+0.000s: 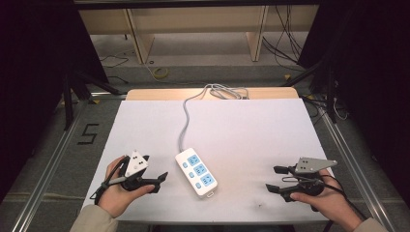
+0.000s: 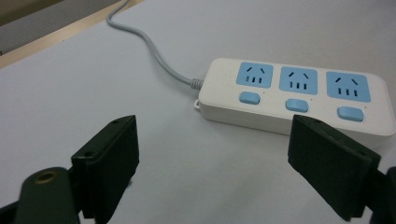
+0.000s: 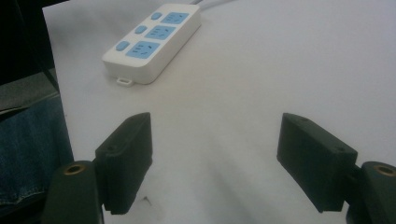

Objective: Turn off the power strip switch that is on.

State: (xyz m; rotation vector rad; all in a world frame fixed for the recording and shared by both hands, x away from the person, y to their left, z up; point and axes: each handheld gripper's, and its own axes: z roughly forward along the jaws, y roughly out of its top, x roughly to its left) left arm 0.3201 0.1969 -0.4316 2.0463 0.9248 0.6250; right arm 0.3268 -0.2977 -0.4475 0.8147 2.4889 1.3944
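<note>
A glossy white plastic strip (image 1: 196, 171), a rounded slab with three blue sockets and three blue buttons, lies flat on the matte white counter (image 1: 251, 130), its grey cord (image 1: 183, 126) running toward 12 o'clock. The left claw (image 1: 155, 180), at the strip's 9 o'clock, gapes wide and empty. The right claw (image 1: 274, 179), well apart at 3 o'clock, likewise gapes empty. The right gripper view catches blue denim (image 3: 28, 144).

A white-topped table (image 1: 251, 121) stands on grey floor (image 1: 203, 58), wooden shelving (image 1: 193, 21) behind, dark sides.
</note>
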